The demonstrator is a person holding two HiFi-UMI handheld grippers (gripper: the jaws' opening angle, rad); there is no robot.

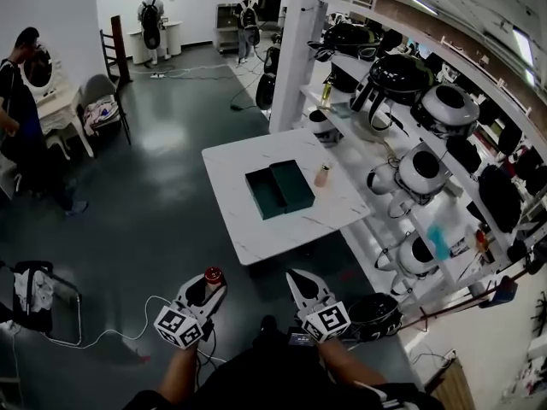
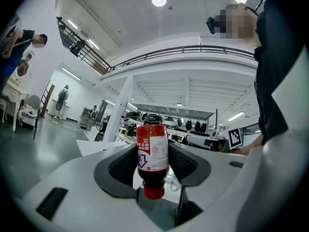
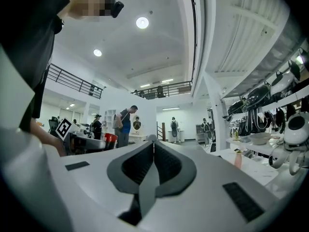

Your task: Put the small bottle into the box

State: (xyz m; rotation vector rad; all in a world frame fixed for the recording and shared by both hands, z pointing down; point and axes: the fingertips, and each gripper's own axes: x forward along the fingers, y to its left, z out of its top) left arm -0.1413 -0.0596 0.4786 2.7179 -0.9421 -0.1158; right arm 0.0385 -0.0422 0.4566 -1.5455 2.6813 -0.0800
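Tongs on the left [image 1: 206, 290] were pinching the small bottle [image 2: 152, 153] across its labelled body, with the red cap apparently hanging down below the pads, though the wide-angle picture made its tilt hard to judge. The right tongs [image 3: 153, 144] were pressed together on nothing. Both were held low in front of the person, well apart from the white table [image 1: 256, 239], where the dark green box [image 1: 265, 195] lay open near the middle as two halves side by side. The main risk looked to be the hold itself. A round, smooth bottle pinched only at its middle could swing or slide down between the pads on the way over, and a drop there would land on the floor rather than the table. If it arrived cap-down, it would probably topple on release and might roll against the box wall or out over the rim. Which half was the tray and which the lid could not be told from the head view, so the wrong half might be chosen. A pinkish bottle [image 1: 322, 175] stood just beside the box toward the table's right edge, and a wide sweep by either tongs could knock it over or off that edge.
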